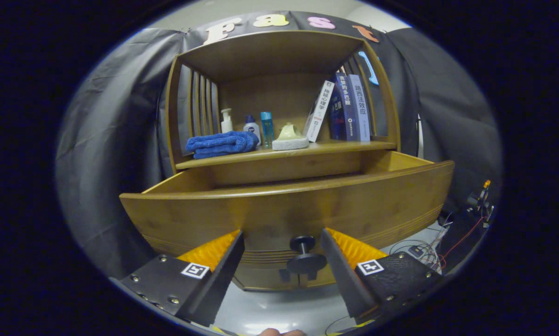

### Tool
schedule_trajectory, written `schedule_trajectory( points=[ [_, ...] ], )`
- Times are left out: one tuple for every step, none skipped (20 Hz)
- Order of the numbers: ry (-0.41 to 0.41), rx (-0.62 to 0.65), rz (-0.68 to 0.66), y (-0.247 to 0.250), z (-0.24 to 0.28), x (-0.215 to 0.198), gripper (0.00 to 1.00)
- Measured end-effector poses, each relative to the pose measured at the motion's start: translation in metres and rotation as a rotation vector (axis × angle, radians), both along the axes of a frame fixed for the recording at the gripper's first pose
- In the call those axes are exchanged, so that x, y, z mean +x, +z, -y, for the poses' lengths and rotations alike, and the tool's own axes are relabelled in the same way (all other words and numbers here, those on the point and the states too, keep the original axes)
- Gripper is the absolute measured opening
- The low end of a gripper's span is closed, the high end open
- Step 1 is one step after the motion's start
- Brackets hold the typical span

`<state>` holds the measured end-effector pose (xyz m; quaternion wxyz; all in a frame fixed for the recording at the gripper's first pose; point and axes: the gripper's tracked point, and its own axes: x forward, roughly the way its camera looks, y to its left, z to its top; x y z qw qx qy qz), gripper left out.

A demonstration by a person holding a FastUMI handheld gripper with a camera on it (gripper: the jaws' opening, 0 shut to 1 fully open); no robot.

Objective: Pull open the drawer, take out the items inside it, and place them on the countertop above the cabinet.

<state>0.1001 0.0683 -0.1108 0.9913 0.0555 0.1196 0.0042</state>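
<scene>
Wooden cabinet with slatted sides, standing against the booth's cloth wall. Drawer already drawn well out beneath the countertop, its curved front close ahead of the fingers. Judged stiff, solid and moderately heavy, sliding on plain runners; best taken by the round knob, the sole projecting hold on an otherwise smooth front. Gripper spread wide, fingers either side of the knob, neither touching it, nothing held. Countertop partly occupied: folded blue towel, upright books, pump bottle, two small bottles, pale soap on a sponge-like pad. Drawer interior hidden behind the front panel's top edge, contents not discernible; hence their weight, softness and grasp points not assessable. Loose cables on the floor beyond the drawer's right corner.
</scene>
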Motion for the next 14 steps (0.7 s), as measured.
schedule_trajectory(
  points=[
    [0.002, 0.002, -0.002, 0.000, 0.000, 0.004, 0.99],
    [0.003, 0.003, 0.002, 0.001, 0.000, 0.008, 0.99],
    [0.003, 0.003, 0.006, 0.002, 0.001, 0.012, 0.99],
    [0.002, 0.007, 0.017, 0.006, 0.001, 0.017, 0.99],
    [-0.001, 0.013, 0.027, 0.007, 0.001, 0.023, 0.99],
    [0.004, 0.017, 0.012, 0.002, 0.000, 0.027, 0.99],
    [0.003, 0.022, 0.019, 0.006, 0.001, 0.032, 0.99],
    [0.006, 0.025, 0.016, 0.004, 0.000, 0.038, 0.99],
    [0.004, 0.027, 0.024, 0.007, 0.001, 0.042, 0.99],
    [0.006, 0.027, 0.019, 0.005, 0.000, 0.045, 0.99],
    [0.005, 0.031, 0.026, 0.005, 0.001, 0.048, 0.99],
    [0.005, 0.038, 0.026, 0.005, 0.001, 0.050, 0.99],
    [0.004, 0.048, 0.035, 0.006, 0.002, 0.049, 1.00],
    [0.003, 0.061, 0.042, 0.007, 0.003, 0.050, 0.99]
  ],
)
